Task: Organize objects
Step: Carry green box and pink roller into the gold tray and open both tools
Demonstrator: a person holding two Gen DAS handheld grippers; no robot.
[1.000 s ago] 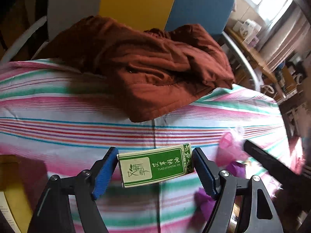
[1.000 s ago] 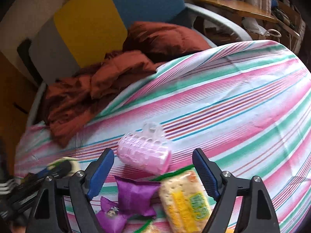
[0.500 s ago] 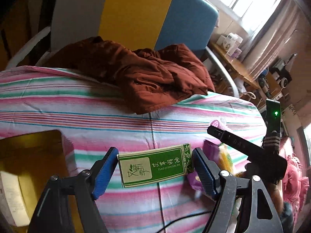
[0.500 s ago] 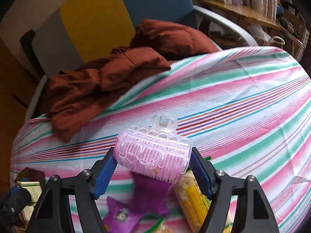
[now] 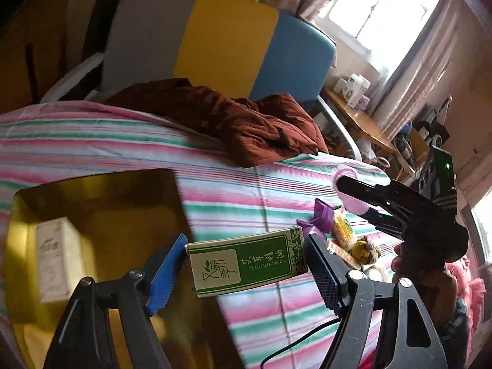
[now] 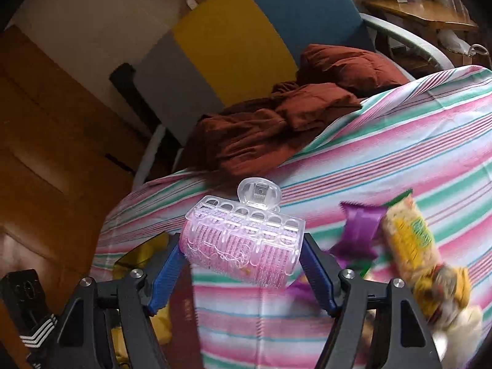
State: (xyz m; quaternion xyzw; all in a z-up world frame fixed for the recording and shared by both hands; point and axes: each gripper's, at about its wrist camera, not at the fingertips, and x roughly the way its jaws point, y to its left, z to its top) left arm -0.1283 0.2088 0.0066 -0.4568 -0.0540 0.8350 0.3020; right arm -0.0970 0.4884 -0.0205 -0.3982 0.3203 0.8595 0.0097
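Note:
My left gripper [image 5: 246, 264] is shut on a green and white essential oil box [image 5: 247, 264], held lengthwise above the striped tablecloth [image 5: 92, 141]. Just left of it lies a yellow tray [image 5: 101, 203] holding a white carton [image 5: 55, 258]. My right gripper [image 6: 241, 261] is shut on a pink hair roller with a clear clip [image 6: 243, 243], raised off the cloth. In the left wrist view the right gripper [image 5: 347, 190] shows at the right with the pink roller [image 5: 353, 204] in it.
A purple snack packet [image 6: 359, 227], a yellow biscuit pack [image 6: 412, 246] and other small items lie in a pile on the cloth. A rust-brown jacket [image 5: 246, 123] drapes over the table's far edge and a grey, yellow and blue chair [image 5: 221, 46]. A black cable [image 5: 307, 341] runs near me.
The right gripper closed on the pink roller and lifted it off the cloth. The left gripper carried the green box up and leftward, bringing the yellow tray into view.

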